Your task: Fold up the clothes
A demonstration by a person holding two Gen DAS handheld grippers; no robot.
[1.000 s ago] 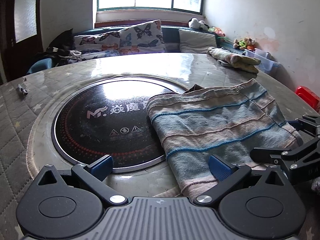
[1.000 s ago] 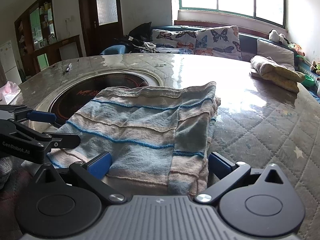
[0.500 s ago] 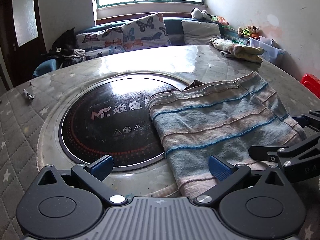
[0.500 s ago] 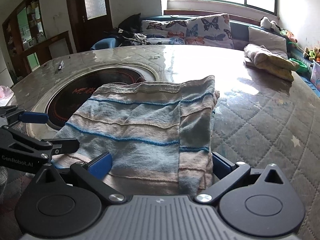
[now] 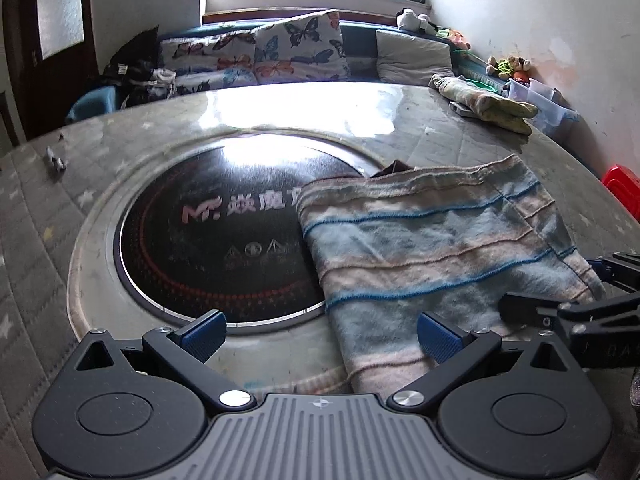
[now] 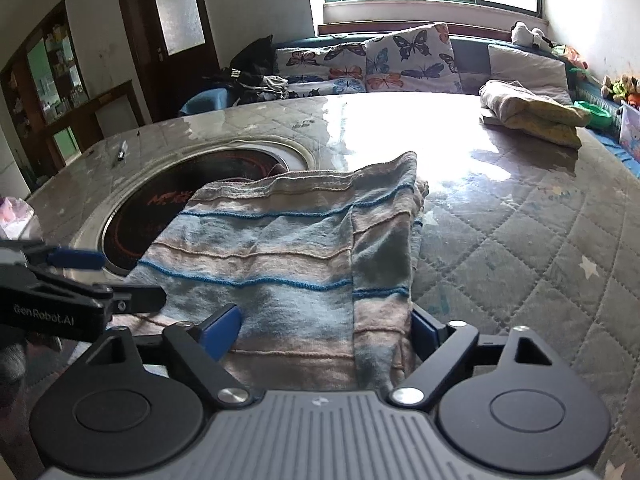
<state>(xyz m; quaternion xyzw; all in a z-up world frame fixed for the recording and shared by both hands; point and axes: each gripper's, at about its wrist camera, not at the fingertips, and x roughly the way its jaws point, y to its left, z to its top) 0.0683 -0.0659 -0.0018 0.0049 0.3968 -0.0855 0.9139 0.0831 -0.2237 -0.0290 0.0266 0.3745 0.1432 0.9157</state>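
Note:
A striped blue, grey and pink garment (image 5: 432,256) lies folded flat on the table, partly over the black cooktop; it also shows in the right wrist view (image 6: 296,256). My left gripper (image 5: 320,334) is open and empty, above the garment's near left corner. My right gripper (image 6: 326,328) is open, its blue pads astride the garment's near edge, not closed on it. The right gripper shows at the right edge of the left wrist view (image 5: 568,312). The left gripper shows at the left of the right wrist view (image 6: 80,296).
A round black induction cooktop (image 5: 212,240) is set in the quilted table (image 6: 520,240). A second folded garment (image 6: 536,114) lies at the far right. A small object (image 5: 56,162) lies far left. A sofa with butterfly cushions (image 5: 280,52) stands behind.
Both grippers have risen and tilted slightly, so the table looks lower. The garment has not moved. Both stay open.

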